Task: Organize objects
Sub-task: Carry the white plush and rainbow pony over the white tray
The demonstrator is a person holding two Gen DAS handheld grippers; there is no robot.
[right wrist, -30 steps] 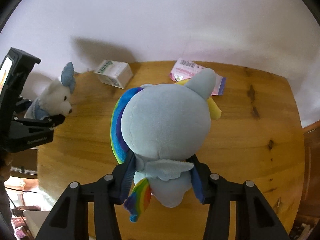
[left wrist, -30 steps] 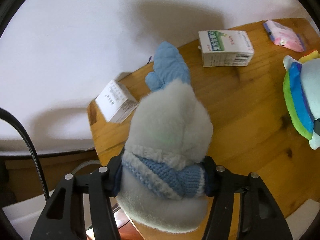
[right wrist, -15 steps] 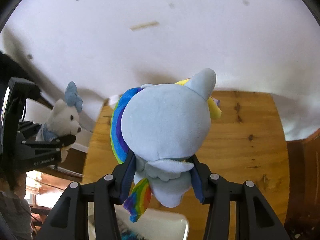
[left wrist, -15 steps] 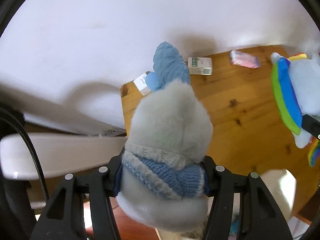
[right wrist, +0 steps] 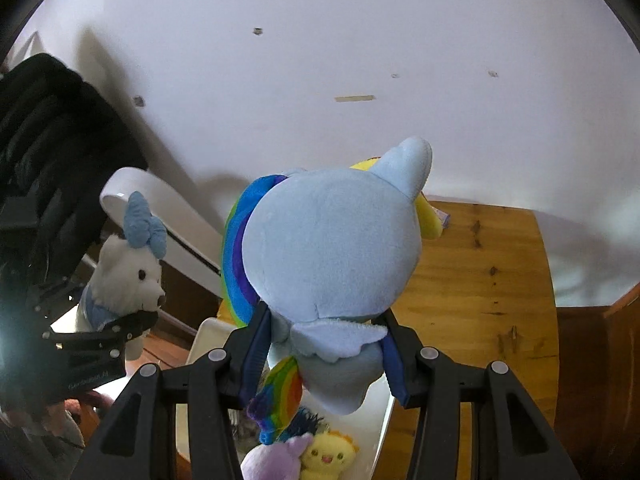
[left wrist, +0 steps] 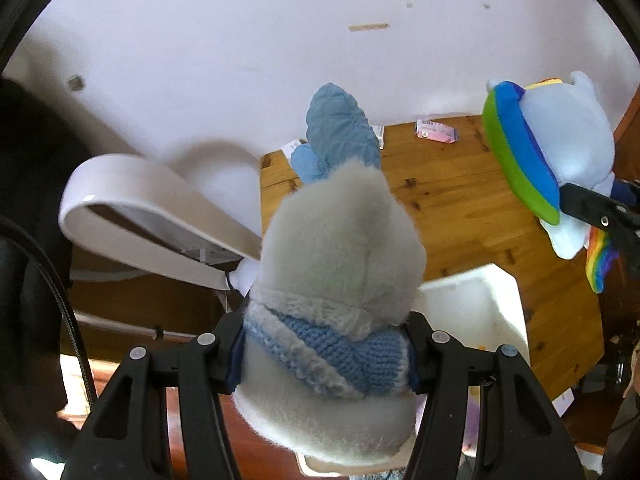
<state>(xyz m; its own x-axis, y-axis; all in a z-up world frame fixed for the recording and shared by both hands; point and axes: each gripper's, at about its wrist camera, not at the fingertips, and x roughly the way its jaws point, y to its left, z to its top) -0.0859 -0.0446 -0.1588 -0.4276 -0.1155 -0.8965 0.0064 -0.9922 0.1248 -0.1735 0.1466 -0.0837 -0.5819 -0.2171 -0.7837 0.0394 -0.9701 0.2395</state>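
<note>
My left gripper [left wrist: 326, 354] is shut on a white plush bear [left wrist: 340, 264] with a blue bow and a blue knit scarf, held in the air off the table's left edge. The bear also shows at the left of the right wrist view [right wrist: 124, 272]. My right gripper [right wrist: 324, 350] is shut on a light blue plush pony [right wrist: 332, 248] with a rainbow mane and tail, held above a white bin [right wrist: 208, 344]. The pony also shows at the right of the left wrist view [left wrist: 560, 160]. Inside the bin lie a yellow plush [right wrist: 328, 454] and a purple plush [right wrist: 276, 460].
The wooden table [left wrist: 460, 208] lies below and ahead, against a white wall. A pink packet [left wrist: 436, 135] lies at its far edge. The white bin [left wrist: 480, 304] stands at the table's near edge. A white chair back [left wrist: 152, 216] is to the left.
Both grippers have risen and pulled back from the table with their toys. The table looks smaller and farther, and the white bin has come into view below.
</note>
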